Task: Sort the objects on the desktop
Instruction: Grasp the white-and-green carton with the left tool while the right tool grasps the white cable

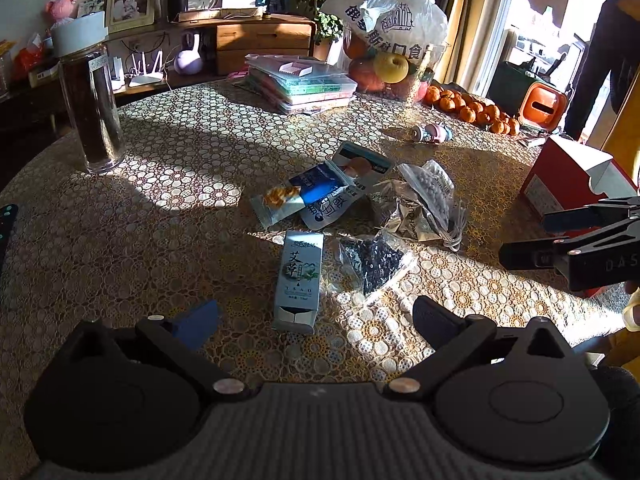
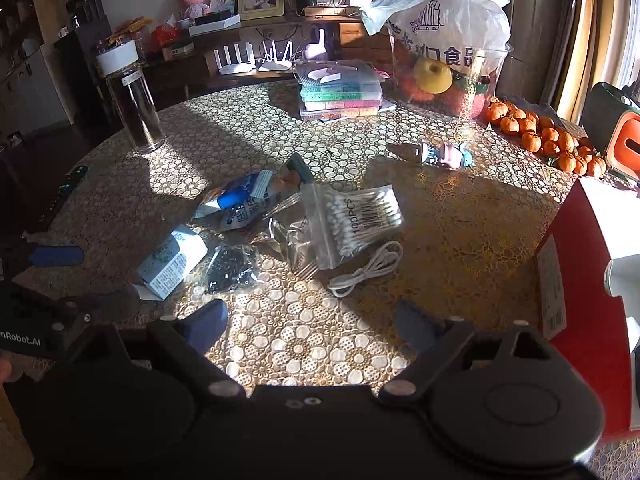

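A round table (image 1: 168, 168) covered in a floral lace-patterned cloth is seen from both wrist views, with sunlight and hard shadows falling across it. The left gripper (image 1: 316, 318) is held low over the near edge with its jaws spread wide and nothing between them; a small pale blue carton (image 1: 298, 280) lies on the cloth just beyond its fingertips. The right gripper (image 2: 312, 320) is likewise held wide apart and empty, above bare cloth, and its black fingers are also visible at the right edge of the left wrist view. A loose cluster of objects is gathered in the middle of the table: a clear bag of dark beads (image 1: 374, 266) just right of the carton, blue and white snack packets (image 1: 320, 196) farther off, a zip bag of cotton swabs (image 2: 356, 220) resting over a crumpled silver packet (image 2: 292, 236), and a coiled white cable (image 2: 368, 268) just beside that bag on its near side. A red box (image 2: 580, 280) stands at the right edge. A tall glass jar with a white lid (image 1: 90, 100) stands at the far left, well apart from the cluster. Stacked plastic cases (image 1: 304, 84), a fruit bowl under a white plastic bag (image 1: 394, 40) and a row of mandarins (image 1: 472, 110) are set along the far side, with a small toy figure (image 2: 444, 155) lying between them and the cluster.
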Action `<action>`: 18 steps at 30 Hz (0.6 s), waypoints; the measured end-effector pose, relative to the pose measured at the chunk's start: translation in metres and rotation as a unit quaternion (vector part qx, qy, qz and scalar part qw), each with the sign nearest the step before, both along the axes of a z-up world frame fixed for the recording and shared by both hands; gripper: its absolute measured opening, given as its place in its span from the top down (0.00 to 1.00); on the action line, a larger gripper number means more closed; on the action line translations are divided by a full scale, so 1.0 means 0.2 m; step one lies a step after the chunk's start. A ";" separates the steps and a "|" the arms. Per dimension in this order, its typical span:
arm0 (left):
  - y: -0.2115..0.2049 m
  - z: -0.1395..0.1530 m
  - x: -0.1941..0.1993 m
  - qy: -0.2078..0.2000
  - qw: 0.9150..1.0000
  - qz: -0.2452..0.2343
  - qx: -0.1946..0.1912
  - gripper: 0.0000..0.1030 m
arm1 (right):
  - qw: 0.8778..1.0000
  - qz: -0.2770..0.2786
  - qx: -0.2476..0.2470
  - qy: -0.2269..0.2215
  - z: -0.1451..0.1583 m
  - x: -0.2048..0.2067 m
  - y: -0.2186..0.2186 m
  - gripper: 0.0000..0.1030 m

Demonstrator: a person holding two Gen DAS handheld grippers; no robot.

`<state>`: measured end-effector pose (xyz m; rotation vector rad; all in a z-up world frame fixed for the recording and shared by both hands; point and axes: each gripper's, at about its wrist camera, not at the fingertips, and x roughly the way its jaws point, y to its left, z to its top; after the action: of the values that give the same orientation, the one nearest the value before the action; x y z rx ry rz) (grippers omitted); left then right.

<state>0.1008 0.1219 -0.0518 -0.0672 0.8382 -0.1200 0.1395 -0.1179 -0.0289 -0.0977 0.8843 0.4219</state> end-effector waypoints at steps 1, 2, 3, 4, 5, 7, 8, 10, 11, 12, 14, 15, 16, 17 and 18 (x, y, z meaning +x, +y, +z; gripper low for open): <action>0.00 -0.01 0.02 0.001 1.000 0.000 0.000 0.00 | 1.000 -0.003 -0.001 0.000 -0.01 0.02 0.00 0.11; -0.01 -0.02 0.03 0.000 1.000 0.000 0.000 0.00 | 1.000 -0.006 -0.002 0.002 -0.03 0.06 -0.01 0.12; -0.01 -0.03 0.04 0.000 1.000 -0.002 0.002 0.00 | 1.000 -0.009 -0.003 0.005 -0.04 0.08 -0.01 0.13; -0.02 -0.04 0.06 0.000 1.000 -0.003 0.004 0.00 | 1.000 -0.011 -0.005 0.007 -0.05 0.10 -0.01 0.13; -0.02 -0.05 0.07 -0.001 1.000 -0.005 0.006 0.00 | 1.000 -0.014 -0.009 0.009 -0.08 0.13 -0.01 0.14; -0.03 -0.07 0.10 -0.001 1.000 -0.008 0.010 0.00 | 1.000 -0.016 -0.013 0.013 -0.11 0.18 -0.01 0.15; -0.03 -0.08 0.12 0.000 1.000 -0.009 0.011 0.00 | 1.000 -0.016 -0.017 0.016 -0.14 0.20 -0.01 0.16; -0.04 -0.10 0.14 0.003 1.000 -0.011 0.011 0.01 | 0.999 -0.018 -0.024 0.022 -0.18 0.25 0.00 0.18; -0.05 -0.11 0.16 0.004 1.000 -0.013 0.013 0.02 | 0.999 -0.020 -0.025 0.027 -0.20 0.27 0.00 0.18; -0.05 -0.12 0.17 0.004 1.000 -0.014 0.015 0.02 | 0.999 -0.022 -0.027 0.031 -0.22 0.29 0.00 0.19; -0.06 -0.14 0.19 0.007 1.000 -0.016 0.019 0.05 | 0.999 -0.022 -0.028 0.040 -0.26 0.31 0.00 0.22; -0.06 -0.14 0.19 0.008 1.000 -0.017 0.021 0.06 | 0.998 -0.023 -0.031 0.042 -0.27 0.32 0.01 0.23; -0.06 -0.15 0.20 0.008 1.000 -0.018 0.022 0.07 | 0.998 -0.024 -0.032 0.044 -0.28 0.33 0.01 0.23; -0.07 -0.16 0.21 0.009 1.000 -0.018 0.024 0.09 | 0.998 -0.024 -0.034 0.045 -0.29 0.34 0.02 0.24; -0.07 -0.17 0.22 0.010 0.999 -0.018 0.026 0.11 | 0.998 -0.022 -0.037 0.046 -0.29 0.34 0.02 0.26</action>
<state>0.1439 0.1083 -0.0856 -0.0050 0.8615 -0.1307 0.2082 -0.1133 -0.0871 -0.1261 0.9911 0.3545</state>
